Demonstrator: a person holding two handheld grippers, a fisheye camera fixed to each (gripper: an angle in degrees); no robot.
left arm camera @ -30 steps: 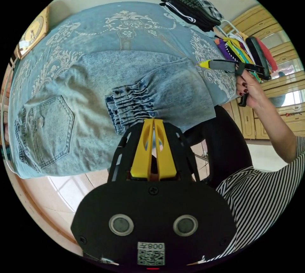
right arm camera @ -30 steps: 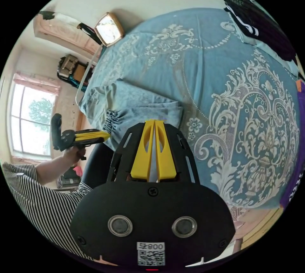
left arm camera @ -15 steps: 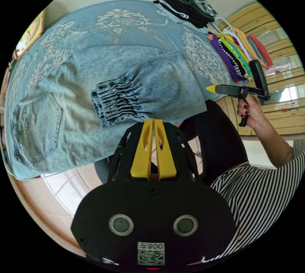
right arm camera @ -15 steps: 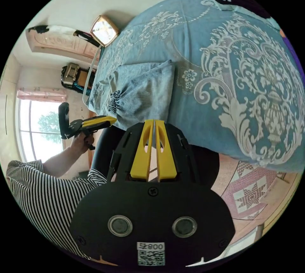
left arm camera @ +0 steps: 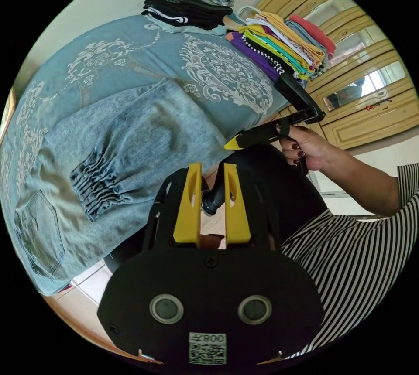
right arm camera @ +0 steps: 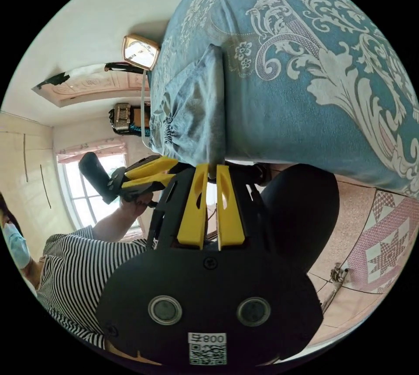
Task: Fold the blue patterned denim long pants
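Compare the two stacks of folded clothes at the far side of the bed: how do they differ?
The dark stack is mostly black and grey, with a checked garment on top; the colourful stack mixes purple, yellow, green, orange and pink. The dark stack sits farther from the right gripper, while the colourful stack lies near the bed's edge, by the wooden cabinets. Both rest on the blue patterned bedspread, neatly folded and side by side.

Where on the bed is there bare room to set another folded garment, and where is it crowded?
Free: the patterned bedspread between the folded denim pants and the two stacks, and its wide ornamented stretch in the right gripper view. Crowded: the far edge with the dark stack and the colourful stack.
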